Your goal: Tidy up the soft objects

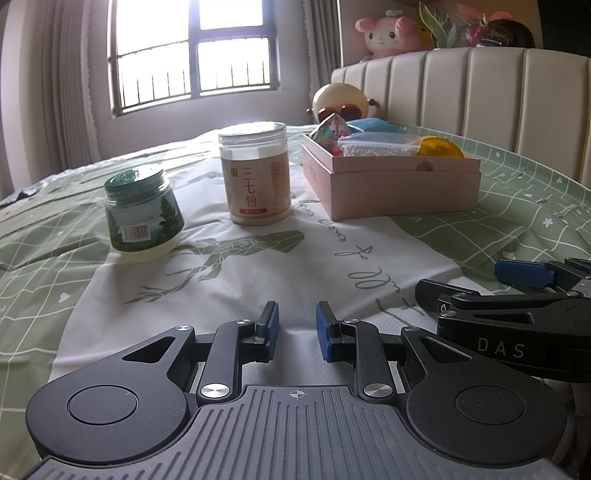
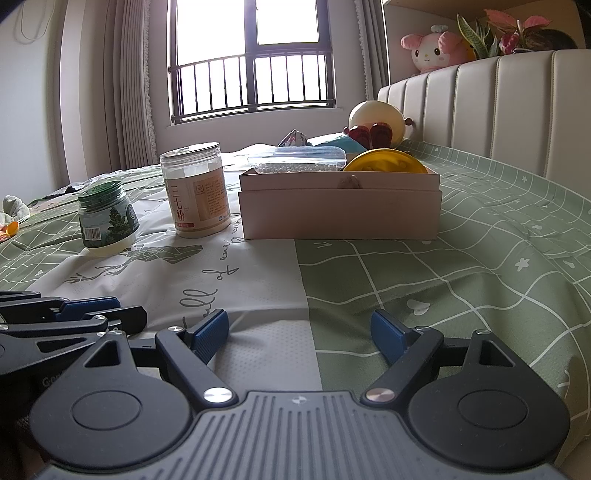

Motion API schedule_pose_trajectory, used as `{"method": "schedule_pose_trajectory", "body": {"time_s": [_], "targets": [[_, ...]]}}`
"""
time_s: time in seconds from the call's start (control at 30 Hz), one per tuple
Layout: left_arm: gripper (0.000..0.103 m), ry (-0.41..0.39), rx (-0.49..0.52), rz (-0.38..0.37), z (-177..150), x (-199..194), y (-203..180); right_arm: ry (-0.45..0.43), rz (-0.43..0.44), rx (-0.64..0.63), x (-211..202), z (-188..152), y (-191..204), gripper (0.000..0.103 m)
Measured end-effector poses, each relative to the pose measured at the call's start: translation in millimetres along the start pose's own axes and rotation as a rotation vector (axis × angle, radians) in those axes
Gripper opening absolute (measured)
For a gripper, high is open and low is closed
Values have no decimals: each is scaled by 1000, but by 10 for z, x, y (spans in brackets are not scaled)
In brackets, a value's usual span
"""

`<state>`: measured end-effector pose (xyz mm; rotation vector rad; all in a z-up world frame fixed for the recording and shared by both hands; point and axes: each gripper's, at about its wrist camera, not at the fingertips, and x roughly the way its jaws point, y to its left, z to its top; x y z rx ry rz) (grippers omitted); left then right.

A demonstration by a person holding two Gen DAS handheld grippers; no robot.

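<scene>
A pink box [image 1: 399,188] stands on the bed, also in the right wrist view [image 2: 340,216]. It holds a clear bag of white beads [image 1: 376,146], a yellow round object [image 1: 441,147], a colourful patterned pouch [image 1: 332,129] and a blue soft item [image 1: 373,125]. My left gripper [image 1: 297,330] is open by a narrow gap and empty, low over the sheet in front of the box. My right gripper [image 2: 299,334] is open wide and empty, beside the left one.
A green jar [image 1: 142,216] and a tall clear jar of beige powder [image 1: 255,173] stand left of the box. A cream round plush [image 1: 340,98] lies behind the box by the headboard [image 1: 480,88]. A pink plush [image 1: 388,35] sits on the shelf above.
</scene>
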<state>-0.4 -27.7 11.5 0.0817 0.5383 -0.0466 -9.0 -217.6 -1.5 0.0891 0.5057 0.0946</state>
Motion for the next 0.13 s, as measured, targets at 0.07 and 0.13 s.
{"method": "schedule_pose_trajectory", "body": {"time_s": [0.07,0.13], "targets": [[25,0,0,0,0,1,2,0,0,0,0,0,1,84],[25,-1,3,-1,0,0,-4,2,1,1,-3,4,3,84]]}}
